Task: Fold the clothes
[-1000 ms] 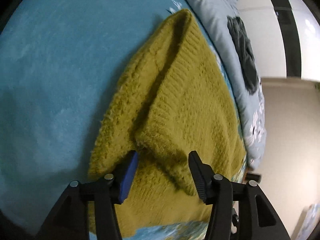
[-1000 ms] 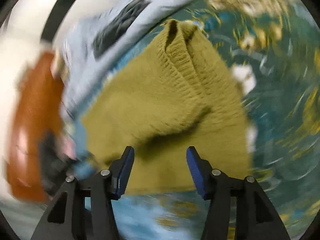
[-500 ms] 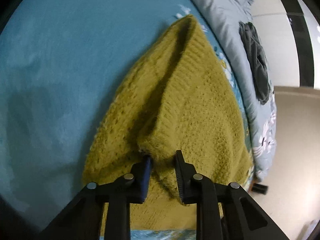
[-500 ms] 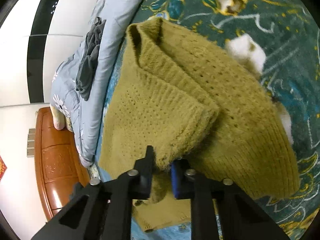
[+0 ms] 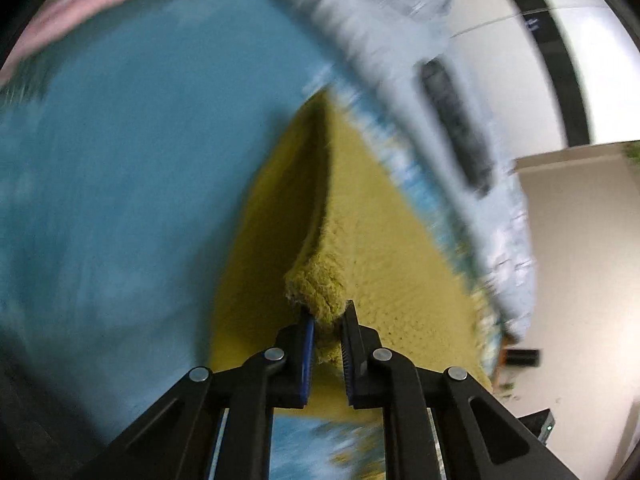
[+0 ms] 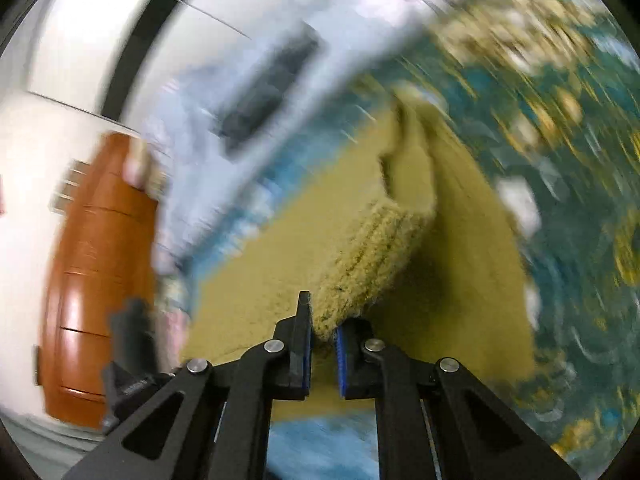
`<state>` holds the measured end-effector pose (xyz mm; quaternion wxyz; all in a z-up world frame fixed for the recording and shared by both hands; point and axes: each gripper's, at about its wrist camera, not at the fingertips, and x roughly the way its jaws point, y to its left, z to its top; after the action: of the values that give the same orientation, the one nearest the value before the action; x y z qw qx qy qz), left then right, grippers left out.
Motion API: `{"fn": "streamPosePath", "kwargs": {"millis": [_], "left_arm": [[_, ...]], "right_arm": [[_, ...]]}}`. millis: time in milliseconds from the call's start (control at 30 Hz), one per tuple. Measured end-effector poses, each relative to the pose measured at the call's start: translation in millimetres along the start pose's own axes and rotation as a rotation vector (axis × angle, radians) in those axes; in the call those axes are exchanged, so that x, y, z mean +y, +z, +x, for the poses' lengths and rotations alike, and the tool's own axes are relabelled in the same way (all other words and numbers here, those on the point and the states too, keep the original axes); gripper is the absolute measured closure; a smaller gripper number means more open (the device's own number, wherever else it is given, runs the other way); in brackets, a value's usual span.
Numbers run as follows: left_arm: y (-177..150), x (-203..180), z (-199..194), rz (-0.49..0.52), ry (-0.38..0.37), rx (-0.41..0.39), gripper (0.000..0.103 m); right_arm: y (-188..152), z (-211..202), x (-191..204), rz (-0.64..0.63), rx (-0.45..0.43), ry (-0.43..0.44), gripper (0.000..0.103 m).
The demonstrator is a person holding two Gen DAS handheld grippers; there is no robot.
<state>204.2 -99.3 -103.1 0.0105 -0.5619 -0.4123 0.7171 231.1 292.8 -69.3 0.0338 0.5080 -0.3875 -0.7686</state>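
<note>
The bed (image 5: 120, 160) filled most of the left wrist view, its plain blue cover running from nine o'clock up to twelve, and in the right wrist view the same bed showed a dark teal patterned spread (image 6: 560, 200) from one o'clock down to five. A pale blue-grey quilt (image 5: 380, 40) lay heaped along the far edge toward one o'clock, with a dark garment (image 5: 456, 128) lying on it, both smeared by blur. At nine o'clock in the right wrist view stood a reddish-brown wooden piece of furniture (image 6: 92, 260) against the white wall (image 6: 60, 60). The mustard knitted sweater (image 5: 380, 240) lay spread on the bed in the middle of both views, one layer raised off the rest as a ridge that ran away toward twelve o'clock. The left hand-held gripper (image 5: 328, 320) was pressed together on a fuzzy bunched edge of the sweater at six o'clock, lifting it. The right hand-held gripper (image 6: 322, 330) likewise pinched a ribbed corner of the sweater (image 6: 372, 252) between its blue pads (image 6: 340, 356), that corner standing up clear of the flat knit beneath.
</note>
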Motion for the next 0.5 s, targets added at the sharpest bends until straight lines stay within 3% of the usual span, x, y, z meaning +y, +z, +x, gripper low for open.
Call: {"fn": "streamPosePath", "kwargs": {"millis": [100, 133, 200, 333, 500], "left_arm": [[-17.3, 24.9, 26.4, -0.047, 0.074, 0.082, 0.090], [-16.2, 28.7, 25.3, -0.073, 0.060, 0.084, 0.090], [-13.5, 20.8, 14.2, -0.033, 0.068, 0.043, 0.090], [-20.2, 2.6, 10.8, 0.054, 0.127, 0.023, 0.090], [-22.5, 5.4, 20.3, 0.052, 0.167, 0.061, 0.090]], "right_arm": [[-19.9, 22.1, -34.2, 0.117, 0.047, -0.045, 0.093], [-23.2, 23.8, -39.7, 0.138, 0.050, -0.042, 0.093], [-28.1, 25.5, -47.9, 0.168, 0.054, -0.035, 0.093], [-20.9, 12.8, -32.2, 0.095, 0.032, -0.032, 0.093], [-23.7, 24.3, -43.1, 0.091, 0.062, -0.096, 0.093]]}}
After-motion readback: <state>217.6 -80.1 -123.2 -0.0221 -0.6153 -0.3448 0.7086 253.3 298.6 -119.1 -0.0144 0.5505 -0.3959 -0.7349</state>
